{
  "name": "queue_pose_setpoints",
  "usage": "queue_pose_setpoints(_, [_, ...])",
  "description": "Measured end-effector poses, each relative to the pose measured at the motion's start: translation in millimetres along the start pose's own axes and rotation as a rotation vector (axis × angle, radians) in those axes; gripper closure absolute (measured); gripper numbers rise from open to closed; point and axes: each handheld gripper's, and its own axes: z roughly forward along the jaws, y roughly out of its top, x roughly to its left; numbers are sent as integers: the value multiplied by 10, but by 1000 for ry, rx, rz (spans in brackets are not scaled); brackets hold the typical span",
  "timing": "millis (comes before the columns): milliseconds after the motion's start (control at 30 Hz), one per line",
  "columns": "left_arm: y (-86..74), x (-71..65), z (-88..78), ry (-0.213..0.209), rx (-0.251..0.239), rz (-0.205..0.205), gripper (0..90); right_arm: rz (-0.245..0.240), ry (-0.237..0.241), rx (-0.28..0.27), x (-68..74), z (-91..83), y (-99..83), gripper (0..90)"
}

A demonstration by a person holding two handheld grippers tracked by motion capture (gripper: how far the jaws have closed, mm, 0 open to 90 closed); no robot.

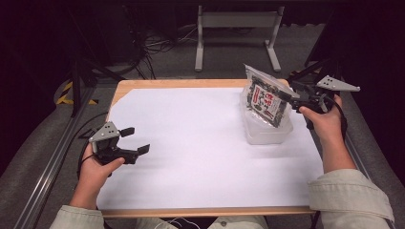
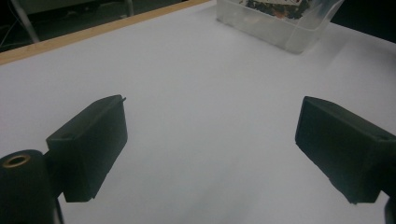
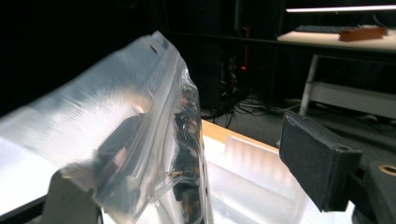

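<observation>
Upright in the clear plastic tub [image 1: 267,133] near the counter's [image 1: 191,167] far right corner, the snack bag [image 1: 265,98] is flanked by the right tongs [image 1: 292,98], spread wide; the left tongs [image 1: 135,140] are held wide, well apart.

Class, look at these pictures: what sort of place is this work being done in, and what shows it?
Most likely a lab or recording workspace, not a home: a paper-covered table lit in a dark room, loose cables on the floor behind it, and metal frame stands around.
</observation>
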Motion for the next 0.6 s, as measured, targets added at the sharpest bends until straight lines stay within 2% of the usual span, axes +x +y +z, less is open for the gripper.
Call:
queue_pose_setpoints(67, [1,-2,2,-1,1,1,100,-13,19,-8,66,-49,13,241])
queue_pose_setpoints(100, [1,-2,1,0,2,1,101,-30,44,-20,142,-101,24,233])
queue_pose_setpoints(300, [-2,-10,1,-3,0,-6,101,-72,97,-25,347,-240,4,218])
queue_pose_setpoints(367, [0,-7,-2,0,2,3,101,-76,101,-23,369,-258,-5,217])
queue_pose_setpoints(433, [-10,-24,-7,-2,6,-9,101,-92,103,-18,463,-334,-55,213])
queue_pose_setpoints(600, [-21,-37,-27,1,6,1,100,-104,87,-6,588,-413,-114,212])
